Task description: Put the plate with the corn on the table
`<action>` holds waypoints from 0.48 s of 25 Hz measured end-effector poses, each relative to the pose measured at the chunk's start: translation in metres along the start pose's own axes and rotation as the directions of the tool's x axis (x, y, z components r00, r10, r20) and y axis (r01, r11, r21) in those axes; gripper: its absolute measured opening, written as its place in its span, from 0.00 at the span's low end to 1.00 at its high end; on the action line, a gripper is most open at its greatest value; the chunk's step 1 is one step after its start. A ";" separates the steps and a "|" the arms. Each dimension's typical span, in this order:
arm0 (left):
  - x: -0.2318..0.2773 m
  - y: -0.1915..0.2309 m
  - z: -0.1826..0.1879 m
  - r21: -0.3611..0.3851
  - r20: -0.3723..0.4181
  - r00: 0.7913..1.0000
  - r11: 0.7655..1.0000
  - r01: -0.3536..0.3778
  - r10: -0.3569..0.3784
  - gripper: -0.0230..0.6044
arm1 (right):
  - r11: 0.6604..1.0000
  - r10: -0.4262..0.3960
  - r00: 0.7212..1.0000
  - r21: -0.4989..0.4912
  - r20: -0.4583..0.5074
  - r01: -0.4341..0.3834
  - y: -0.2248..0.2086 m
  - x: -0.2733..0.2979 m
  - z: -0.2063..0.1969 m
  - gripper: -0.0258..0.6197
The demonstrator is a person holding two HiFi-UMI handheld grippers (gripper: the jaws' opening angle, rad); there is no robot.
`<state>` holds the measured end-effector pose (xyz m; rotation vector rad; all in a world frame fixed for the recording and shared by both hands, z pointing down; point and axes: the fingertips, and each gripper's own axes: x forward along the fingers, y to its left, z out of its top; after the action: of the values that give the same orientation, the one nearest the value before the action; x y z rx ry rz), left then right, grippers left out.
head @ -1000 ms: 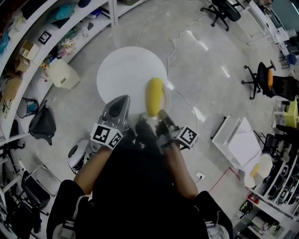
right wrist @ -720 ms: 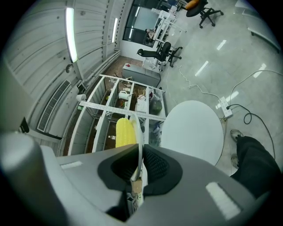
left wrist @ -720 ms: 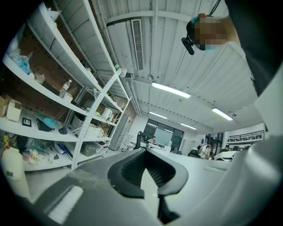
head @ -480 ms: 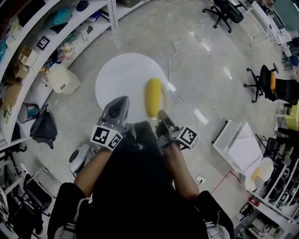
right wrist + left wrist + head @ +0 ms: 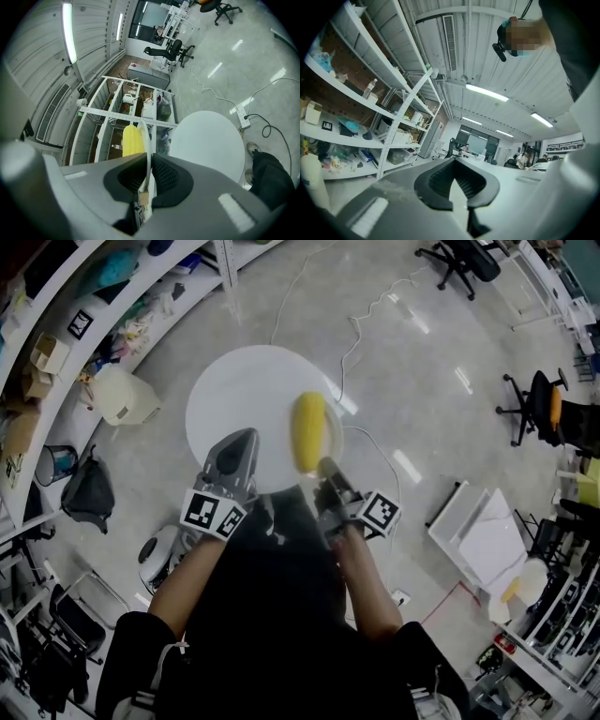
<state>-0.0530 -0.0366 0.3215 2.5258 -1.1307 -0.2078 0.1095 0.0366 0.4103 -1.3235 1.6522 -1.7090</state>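
corn (image 5: 307, 432) lies loose on the plate (image 5: 333, 439), which hangs over the right edge of the round white worktop (image 5: 234, 399), not yet set down. my right claw (image 5: 325, 470) pinches the plate's near rim, jaws almost together on the thin edge. my left claw (image 5: 236, 454) is closed on nothing, over the worktop's near side. i judge the plate stiff, thin and slick. gripped by one edge it may tip, and the round cob could roll, so it must stay level.
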 end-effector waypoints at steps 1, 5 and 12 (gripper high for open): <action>0.004 0.002 -0.001 -0.001 -0.002 1.000 1.000 -0.004 0.004 0.04 | 1.000 -0.001 1.000 -0.006 -0.003 0.001 -0.002 0.003 0.004 0.10; 0.018 0.011 -0.006 -0.006 -0.005 1.000 1.000 -0.020 0.020 0.04 | 1.000 0.006 1.000 0.000 -0.014 -0.006 -0.007 0.017 0.014 0.10; 0.044 0.028 -0.021 -0.017 -0.010 0.999 0.999 -0.043 0.042 0.04 | 1.000 0.022 0.999 -0.004 -0.037 -0.023 -0.020 0.041 0.032 0.10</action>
<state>-0.0373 -0.0805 0.3519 2.4829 -1.1730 -0.1934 0.1238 -0.0097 0.4375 -1.2776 1.6857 -1.7280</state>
